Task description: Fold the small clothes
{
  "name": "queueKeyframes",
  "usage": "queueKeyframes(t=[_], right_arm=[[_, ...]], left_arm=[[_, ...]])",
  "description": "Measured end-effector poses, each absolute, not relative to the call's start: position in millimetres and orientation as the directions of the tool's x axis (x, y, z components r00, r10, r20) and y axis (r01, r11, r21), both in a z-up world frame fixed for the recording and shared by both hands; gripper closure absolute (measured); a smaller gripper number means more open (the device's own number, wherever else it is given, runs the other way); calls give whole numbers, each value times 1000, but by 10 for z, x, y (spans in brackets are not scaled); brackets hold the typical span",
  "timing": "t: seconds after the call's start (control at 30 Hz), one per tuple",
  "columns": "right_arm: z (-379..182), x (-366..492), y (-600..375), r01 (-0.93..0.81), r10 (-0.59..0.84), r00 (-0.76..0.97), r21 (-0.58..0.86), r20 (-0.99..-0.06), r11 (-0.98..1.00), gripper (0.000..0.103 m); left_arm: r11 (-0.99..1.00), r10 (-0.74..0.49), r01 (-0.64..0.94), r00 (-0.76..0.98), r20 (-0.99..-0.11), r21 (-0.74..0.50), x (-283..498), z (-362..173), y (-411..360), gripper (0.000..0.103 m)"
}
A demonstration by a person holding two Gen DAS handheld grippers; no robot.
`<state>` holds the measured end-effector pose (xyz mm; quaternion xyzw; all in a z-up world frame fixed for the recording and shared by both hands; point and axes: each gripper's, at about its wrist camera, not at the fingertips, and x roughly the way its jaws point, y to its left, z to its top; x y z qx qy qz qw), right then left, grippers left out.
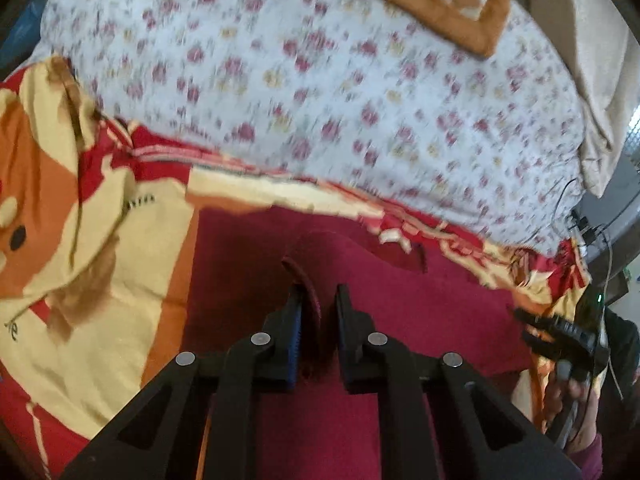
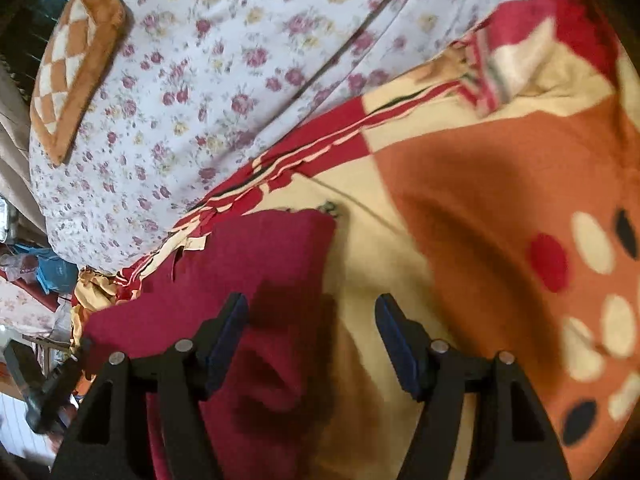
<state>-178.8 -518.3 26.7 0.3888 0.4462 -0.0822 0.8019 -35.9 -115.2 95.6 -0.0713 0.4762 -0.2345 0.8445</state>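
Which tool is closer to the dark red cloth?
Left. The left tool is shut on a raised fold of the dark red cloth. The right tool is open just above the cloth's edge, not gripping it.

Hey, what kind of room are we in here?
Probably a bedroom: the work surface looks like a bed, with a floral quilt, a cartoon-print blanket and an orange checked pillow.

Both views: soft daylight, moderately bright, no glare. Motion blur smears floral sheet and bear-print blanket. Right gripper casts dark shadow on blanket. Heavy fisheye bending, black vignette at corners.
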Motion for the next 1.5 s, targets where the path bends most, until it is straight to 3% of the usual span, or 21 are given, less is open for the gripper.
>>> queueKeyframes(t=[0.07, 0.1, 0.13, 0.17, 0.2, 0.37, 0.47, 0.6, 0.7, 0.83, 0.9, 1.17, 1.27, 1.4, 1.43, 1.5], right_arm=[[201, -1630, -5124, 457, 249, 578, 561, -777, 690, 33], [207, -1583, -5081, 435, 253, 580, 556, -775, 708, 41], [235, -1562, -5052, 418, 239, 583, 539, -776, 731, 54], [326, -1522, -5002, 403, 174, 579, 465, -797, 788, 88], [392, -1504, -4993, 395, 137, 581, 425, -802, 814, 92], [368, -1386, -5129, 424, 46, 560, 334, -827, 842, 93], [228, -1403, -5220, 458, 99, 537, 388, -838, 800, 92], [505, -1621, -5131, 468, 109, 547, 411, -830, 782, 63], [686, -1708, -4814, 382, 109, 519, 344, -848, 858, 43], [525, -1882, -4543, 318, 60, 434, 215, -899, 923, 45], [427, -2004, -4503, 290, 30, 429, 170, -903, 942, 52], [791, -2077, -4773, 368, 40, 545, 282, -837, 886, 51], [681, -1837, -4842, 379, 107, 541, 355, -834, 854, 41], [406, -1578, -4805, 393, 161, 498, 387, -852, 834, 41], [382, -1556, -4800, 392, 150, 505, 380, -850, 838, 43], [404, -1563, -4778, 376, 132, 516, 362, -846, 853, 68]], left_arm=[[873, -475, 337, 431, -767, -352, -370, 945, -1175, 99], [867, -486, 343, 431, -760, -360, -369, 961, -1177, 99], [864, -493, 348, 432, -755, -365, -374, 965, -1173, 99], [862, -496, 348, 433, -753, -368, -365, 969, -1169, 99], [864, -495, 343, 434, -753, -369, -353, 965, -1168, 99], [911, -389, 299, 389, -835, -286, -195, 664, -1246, 98], [930, -337, 270, 359, -871, -249, -163, 472, -1276, 98], [929, -342, 279, 384, -858, -245, -217, 531, -1258, 98], [930, -339, 276, 388, -857, -243, -245, 523, -1247, 98], [933, -331, 269, 386, -861, -238, -235, 482, -1240, 97], [936, -324, 264, 389, -862, -233, -239, 481, -1241, 94], [945, -300, 250, 414, -859, -210, -300, 506, -1235, 84], [948, -287, 254, 415, -864, -193, -301, 479, -1249, 84], [950, -271, 261, 424, -864, -170, -309, 472, -1279, 84], [951, -267, 263, 427, -864, -164, -311, 470, -1289, 84], [952, -261, 266, 429, -865, -155, -315, 462, -1306, 84]])
